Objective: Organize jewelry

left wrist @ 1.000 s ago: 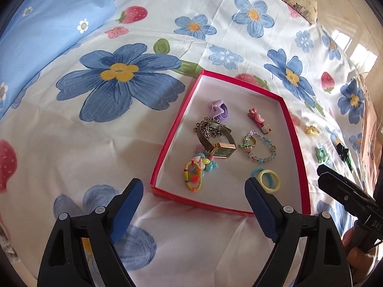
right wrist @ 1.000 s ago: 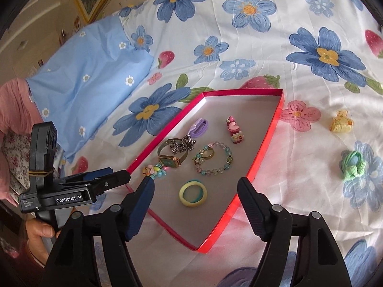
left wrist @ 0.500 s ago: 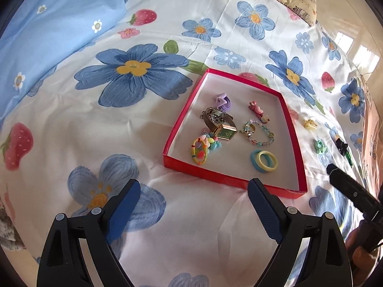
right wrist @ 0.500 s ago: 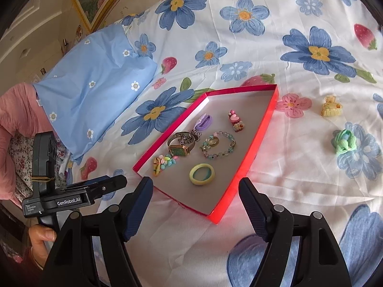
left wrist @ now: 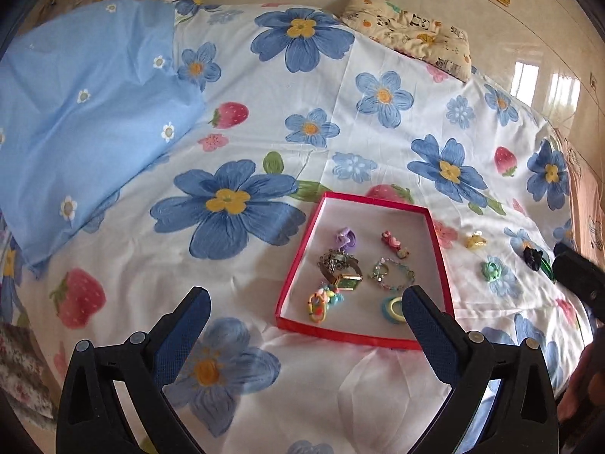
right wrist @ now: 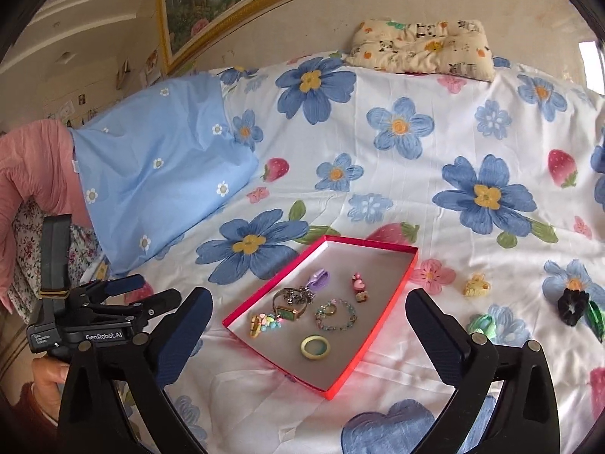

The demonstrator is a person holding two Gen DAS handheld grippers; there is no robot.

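A shallow red box [left wrist: 298, 261] [right wrist: 382, 325] lies on the flowered bedsheet. It holds a gold watch [left wrist: 346, 278] [right wrist: 289, 310], a bead bracelet [left wrist: 393, 274] [right wrist: 336, 316], a yellow-blue ring [left wrist: 393, 308] [right wrist: 315, 346], a purple clip [left wrist: 346, 236], a pink clip [left wrist: 393, 244] and a colourful charm [left wrist: 319, 302]. Right of the box lie a yellow clip [left wrist: 475, 241] [right wrist: 477, 285], a green scrunchie [left wrist: 491, 270] [right wrist: 482, 323] and a black scrunchie [left wrist: 533, 257] [right wrist: 574, 304]. My left gripper [left wrist: 302, 317] and right gripper [right wrist: 308, 321] are open, empty and raised, back from the box.
A blue pillow [left wrist: 75, 113] lies at the left. A patterned cushion [left wrist: 412, 38] sits at the bed's far edge by the wall. The left gripper also shows in the right wrist view [right wrist: 124, 295], held by a hand.
Both grippers have pulled back and risen away from the box, so more of the bed and wall show. The items in the box have not moved.
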